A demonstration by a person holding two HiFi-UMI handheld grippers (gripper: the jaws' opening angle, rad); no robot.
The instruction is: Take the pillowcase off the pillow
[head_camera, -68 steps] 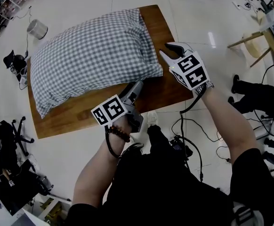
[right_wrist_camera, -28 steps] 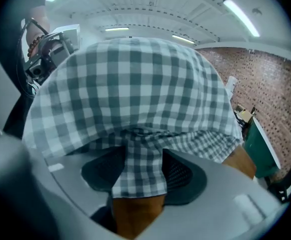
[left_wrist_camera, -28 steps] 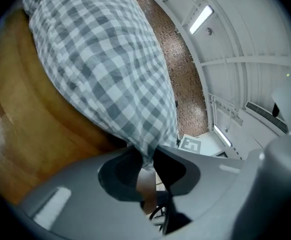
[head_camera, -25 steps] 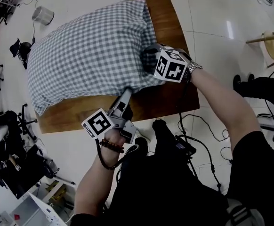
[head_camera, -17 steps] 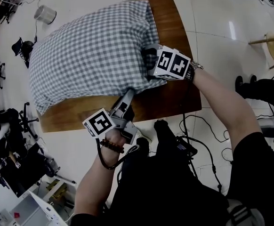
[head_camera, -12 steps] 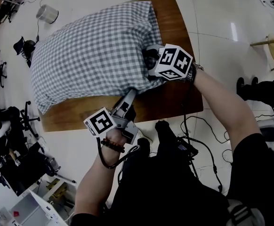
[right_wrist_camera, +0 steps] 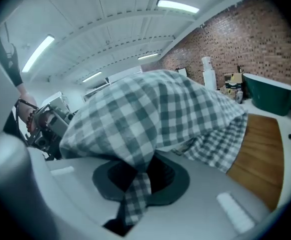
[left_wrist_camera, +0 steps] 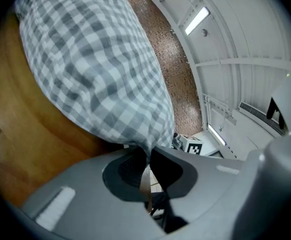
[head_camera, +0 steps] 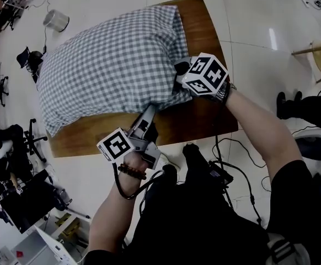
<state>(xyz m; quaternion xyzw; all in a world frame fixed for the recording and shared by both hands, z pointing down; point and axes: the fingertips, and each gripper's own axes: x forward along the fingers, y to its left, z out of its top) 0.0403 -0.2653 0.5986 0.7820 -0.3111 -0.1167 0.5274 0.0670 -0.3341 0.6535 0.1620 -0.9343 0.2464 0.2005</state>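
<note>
Pillowcase (head_camera: pixel 108 59) edge pinched in left tongs (head_camera: pixel 151 110) and right tongs (head_camera: pixel 180 76) — both pairs just closed tight

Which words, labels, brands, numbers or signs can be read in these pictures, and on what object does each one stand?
None: no word, brand or number is readable in any view.
Left hand-held gripper and right hand-held gripper: black-and-white square markers only, no letters. The jaws of both have just closed further, on the pillowcase.
Pillowcase: check pattern, no label visible.
Items on the floor: too small to read.
</note>
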